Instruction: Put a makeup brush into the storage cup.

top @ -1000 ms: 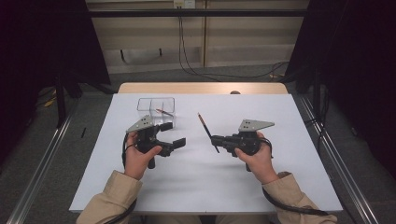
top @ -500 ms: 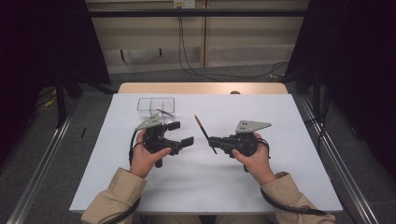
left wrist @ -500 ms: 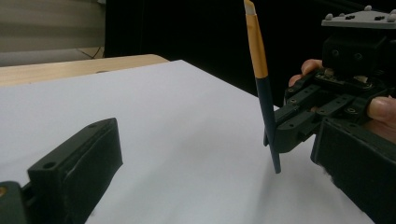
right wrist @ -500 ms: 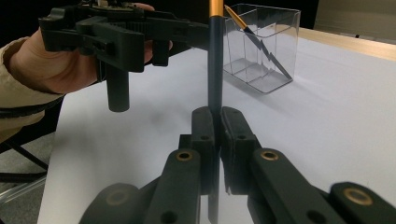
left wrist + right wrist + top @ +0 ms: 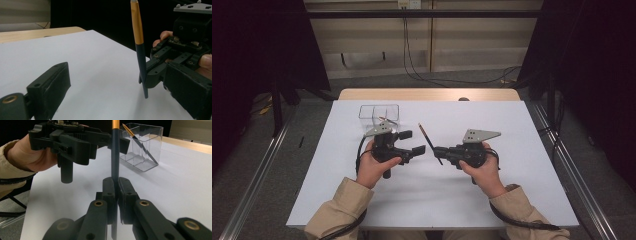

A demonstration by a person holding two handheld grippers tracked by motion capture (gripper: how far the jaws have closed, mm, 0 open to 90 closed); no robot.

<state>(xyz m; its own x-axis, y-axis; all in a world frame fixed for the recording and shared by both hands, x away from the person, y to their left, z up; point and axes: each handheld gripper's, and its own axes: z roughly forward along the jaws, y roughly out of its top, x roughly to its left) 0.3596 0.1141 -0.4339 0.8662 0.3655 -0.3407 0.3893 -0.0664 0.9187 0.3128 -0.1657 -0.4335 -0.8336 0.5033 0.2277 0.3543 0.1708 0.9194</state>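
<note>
Pencil [image 5: 430,144] clamped in right gripper [image 5: 438,150]; clear box [image 5: 379,113] behind left gripper [image 5: 412,142]

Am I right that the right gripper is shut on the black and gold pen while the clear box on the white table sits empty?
Not quite: the clear box is not empty; the right gripper view shows another pen leaning inside it. The rest holds: the right gripper is shut on the black and gold pen, over the white table.

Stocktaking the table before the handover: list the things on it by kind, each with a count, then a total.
Black-and-gold pens: 2, one held in the right gripper, one in the clear box
Clear plastic boxes: 1
Handheld grippers: 2, left gripper being the other
Total: 5
</note>
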